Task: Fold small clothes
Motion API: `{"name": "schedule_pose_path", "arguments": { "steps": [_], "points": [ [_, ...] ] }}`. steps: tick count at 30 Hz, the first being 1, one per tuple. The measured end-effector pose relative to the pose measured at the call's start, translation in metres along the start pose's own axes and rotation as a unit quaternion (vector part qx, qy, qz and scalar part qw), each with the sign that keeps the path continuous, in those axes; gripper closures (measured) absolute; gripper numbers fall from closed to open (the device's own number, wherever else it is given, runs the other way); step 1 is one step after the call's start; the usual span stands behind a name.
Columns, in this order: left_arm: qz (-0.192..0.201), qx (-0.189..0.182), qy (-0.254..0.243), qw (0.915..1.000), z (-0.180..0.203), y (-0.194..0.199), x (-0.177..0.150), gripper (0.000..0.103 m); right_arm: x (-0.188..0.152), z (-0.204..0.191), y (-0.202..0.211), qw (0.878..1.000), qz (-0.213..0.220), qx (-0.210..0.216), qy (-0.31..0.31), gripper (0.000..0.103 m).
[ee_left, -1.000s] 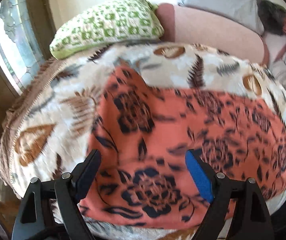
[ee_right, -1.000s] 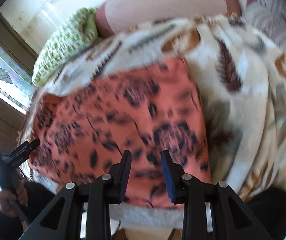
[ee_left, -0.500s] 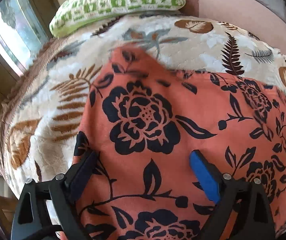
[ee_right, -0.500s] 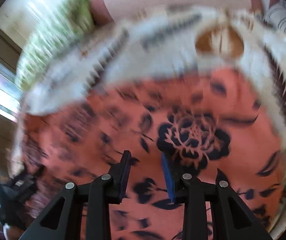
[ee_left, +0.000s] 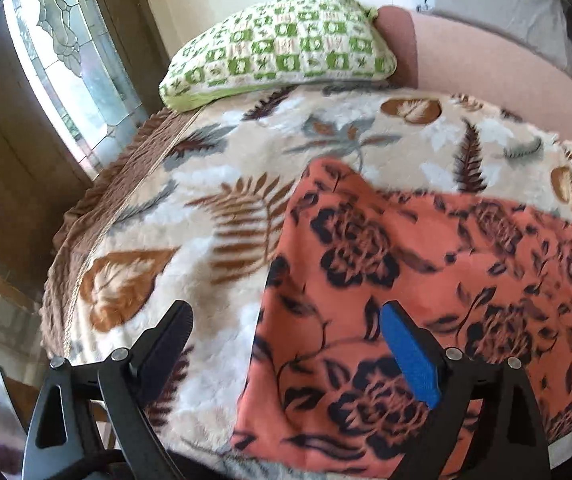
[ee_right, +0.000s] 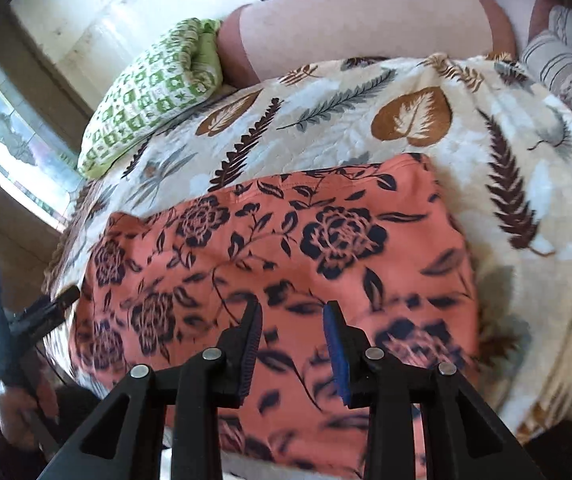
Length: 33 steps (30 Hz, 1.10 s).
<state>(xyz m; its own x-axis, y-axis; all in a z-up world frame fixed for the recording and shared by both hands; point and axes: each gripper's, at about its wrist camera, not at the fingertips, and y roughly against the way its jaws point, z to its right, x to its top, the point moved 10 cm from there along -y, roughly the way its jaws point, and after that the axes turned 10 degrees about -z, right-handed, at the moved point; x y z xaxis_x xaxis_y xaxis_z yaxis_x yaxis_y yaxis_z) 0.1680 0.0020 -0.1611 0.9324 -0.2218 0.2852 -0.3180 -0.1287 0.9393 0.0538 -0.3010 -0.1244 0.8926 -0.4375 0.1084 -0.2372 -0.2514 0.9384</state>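
An orange garment with a black flower print [ee_left: 425,280] lies spread flat on a leaf-patterned blanket [ee_left: 206,220]. My left gripper [ee_left: 286,314] hovers over the garment's left edge, open wide, one finger above the blanket and the blue-padded one above the cloth. In the right wrist view the same garment [ee_right: 266,248] fills the middle. My right gripper [ee_right: 291,308] hangs above its near part with a narrow gap between the pads and nothing in it. The left gripper [ee_right: 46,312] shows at that view's left edge, held by a hand [ee_right: 18,412].
A green-and-white checked pillow [ee_left: 286,56] and a pink bolster [ee_left: 485,64] lie at the blanket's far side. A window [ee_left: 58,56] is on the left. A striped cushion [ee_right: 565,60] sits at the far right. The blanket [ee_right: 365,136] drops off at its brown left border.
Both grippers dipped close over the cloth and pulled back. The left one now sits further left, over the garment's edge, with its jaws a little wider. The garment has not moved.
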Motion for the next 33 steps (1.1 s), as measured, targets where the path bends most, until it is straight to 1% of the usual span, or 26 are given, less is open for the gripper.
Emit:
{"name": "schedule_pose_path", "arguments": {
  "steps": [2, 4, 5, 6, 7, 8, 9, 10, 11, 12, 13, 15, 16, 19, 21, 23, 25, 26, 28, 30, 32, 33],
  "points": [
    [-0.015, 0.005, -0.011, 0.9998, 0.006, -0.009, -0.009, 0.008, -0.010, 0.002, 0.002, 1.000, -0.001, 0.006, 0.001, 0.068],
    [-0.070, -0.011, -0.010, 0.9974, 0.014, -0.033, -0.027, 0.008, -0.014, 0.002, -0.005, 1.000, -0.008, 0.012, 0.002, 0.068],
    [-0.103, -0.016, -0.002, 0.9945, 0.016, -0.048, -0.036, 0.008, -0.018, 0.004, -0.011, 1.000, -0.016, 0.009, 0.001, 0.067],
    [-0.116, -0.025, 0.019, 0.9928, 0.014, -0.058, -0.042, 0.004, -0.022, 0.007, -0.019, 1.000, -0.026, 0.004, -0.002, 0.067],
    [-0.112, -0.032, 0.040, 0.9924, 0.009, -0.058, -0.040, 0.002, -0.029, 0.010, -0.031, 0.999, -0.043, -0.001, -0.005, 0.064],
    [-0.120, -0.040, 0.052, 0.9906, 0.007, -0.057, -0.039, 0.002, -0.039, 0.014, -0.048, 0.997, -0.073, -0.006, -0.007, 0.062],
    [-0.127, -0.048, 0.060, 0.9890, 0.006, -0.055, -0.038, 0.003, -0.045, 0.016, -0.057, 0.996, -0.083, -0.006, -0.007, 0.062],
    [-0.117, -0.047, 0.060, 0.9902, 0.005, -0.050, -0.036, 0.003, -0.044, 0.015, -0.054, 0.998, -0.057, -0.005, 0.000, 0.058],
    [-0.099, -0.038, 0.057, 0.9928, 0.003, -0.042, -0.033, 0.003, -0.044, 0.012, -0.053, 0.998, -0.059, -0.001, 0.004, 0.051],
    [-0.074, -0.027, 0.049, 0.9957, 0.001, -0.030, -0.030, 0.003, -0.043, 0.009, -0.052, 0.998, -0.065, 0.002, 0.006, 0.051],
    [-0.056, -0.025, 0.044, 0.9972, 0.002, -0.020, -0.028, 0.003, -0.041, 0.008, -0.049, 0.998, -0.063, 0.001, 0.005, 0.051],
    [-0.014, -0.024, 0.036, 0.9990, 0.001, 0.003, -0.024, 0.003, -0.032, 0.004, -0.038, 0.999, -0.037, 0.005, 0.003, 0.051],
    [0.001, -0.022, 0.032, 0.9992, 0.000, 0.012, -0.023, 0.003, -0.025, -0.001, -0.030, 1.000, -0.018, 0.012, 0.005, 0.051],
    [0.041, -0.025, 0.041, 0.9980, -0.008, 0.036, -0.023, 0.003, -0.012, -0.010, -0.020, 1.000, 0.011, 0.015, 0.014, 0.051],
    [0.057, -0.040, 0.050, 0.9963, -0.011, 0.045, -0.022, 0.003, -0.004, -0.018, -0.020, 1.000, 0.015, 0.010, 0.020, 0.051],
    [0.065, -0.047, 0.051, 0.9955, -0.014, 0.048, -0.016, 0.003, 0.006, -0.026, -0.018, 1.000, 0.018, 0.007, 0.022, 0.051],
    [0.075, -0.046, 0.049, 0.9949, -0.019, 0.051, 0.000, 0.003, 0.018, -0.035, -0.012, 0.999, 0.030, 0.009, 0.023, 0.051],
    [0.080, -0.044, 0.053, 0.9944, -0.021, 0.057, 0.006, 0.003, 0.023, -0.040, -0.009, 0.999, 0.036, 0.002, 0.027, 0.051],
    [0.096, -0.046, 0.066, 0.9922, -0.027, 0.064, 0.021, 0.003, 0.026, -0.047, -0.005, 0.999, 0.041, 0.001, 0.032, 0.051],
    [0.109, -0.058, 0.079, 0.9893, -0.029, 0.071, 0.032, 0.003, 0.025, -0.051, -0.002, 0.998, 0.041, 0.002, 0.036, 0.051],
    [0.114, -0.072, 0.075, 0.9881, -0.025, 0.070, 0.038, 0.002, 0.023, -0.049, 0.002, 0.999, 0.041, 0.002, 0.032, 0.051],
    [0.112, -0.072, 0.067, 0.9889, -0.021, 0.067, 0.039, 0.002, 0.022, -0.048, 0.005, 0.999, 0.043, 0.006, 0.028, 0.051]
  ]
}}
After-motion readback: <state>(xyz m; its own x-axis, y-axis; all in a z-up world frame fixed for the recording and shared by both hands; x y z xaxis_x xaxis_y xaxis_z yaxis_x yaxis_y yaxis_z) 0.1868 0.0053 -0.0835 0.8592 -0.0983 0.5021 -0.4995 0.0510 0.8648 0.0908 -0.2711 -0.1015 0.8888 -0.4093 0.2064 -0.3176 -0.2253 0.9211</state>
